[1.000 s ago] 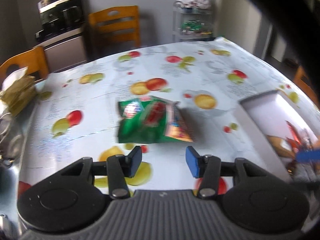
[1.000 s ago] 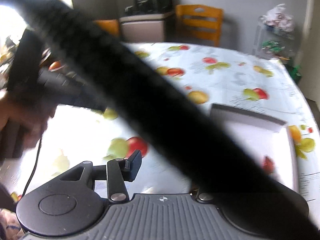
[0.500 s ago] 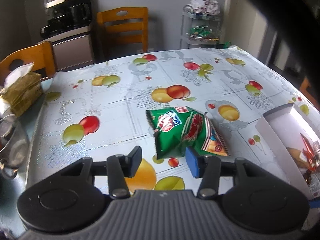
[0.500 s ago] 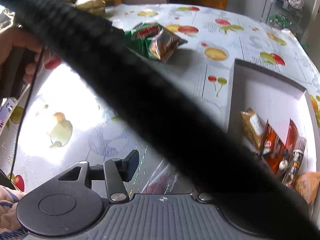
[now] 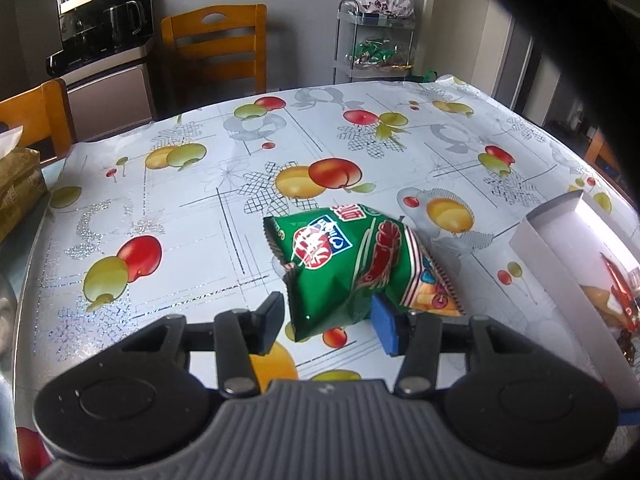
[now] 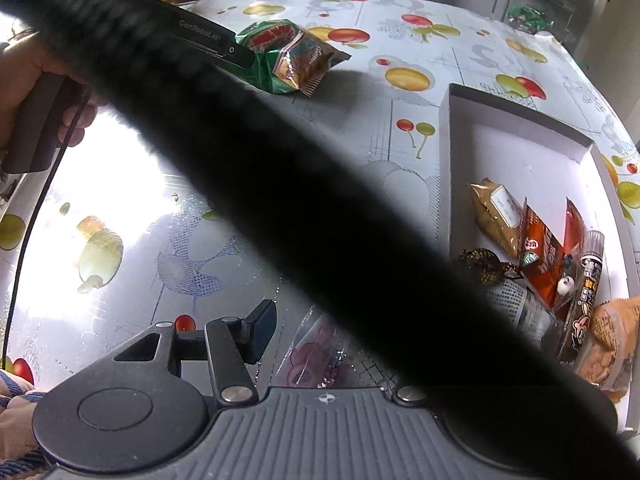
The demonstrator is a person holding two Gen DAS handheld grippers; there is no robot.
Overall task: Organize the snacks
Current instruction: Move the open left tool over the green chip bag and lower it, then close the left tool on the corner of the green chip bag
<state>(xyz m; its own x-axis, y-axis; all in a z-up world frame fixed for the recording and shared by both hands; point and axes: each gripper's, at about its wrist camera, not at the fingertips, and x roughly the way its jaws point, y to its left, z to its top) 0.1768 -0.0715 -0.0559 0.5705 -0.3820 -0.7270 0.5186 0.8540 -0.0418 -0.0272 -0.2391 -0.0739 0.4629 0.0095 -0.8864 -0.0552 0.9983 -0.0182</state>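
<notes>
A green snack bag (image 5: 348, 268) lies on the fruit-print table. My left gripper (image 5: 328, 320) is open, its jaws on either side of the bag's near end. The right wrist view shows the bag (image 6: 288, 56) far off with the left gripper's body over it. A white box (image 6: 520, 152) holds several snacks (image 6: 540, 240); its wall shows in the left wrist view (image 5: 560, 280) at right. Only the left finger (image 6: 260, 328) of my right gripper shows; a black cable (image 6: 320, 200) hides the other. A clear wrapper (image 6: 320, 356) lies just ahead of it.
A yellow packet (image 5: 16, 188) sits at the table's left edge. Wooden chairs (image 5: 224, 44), a coffee machine on a cabinet (image 5: 104, 32) and a wire cart (image 5: 376, 44) stand beyond the far edge. A hand (image 6: 24, 72) holds the left gripper's handle.
My left gripper has moved forward, so the green bag's near end now lies between its open jaws. My right gripper has dropped and tilted down over the table near the white box.
</notes>
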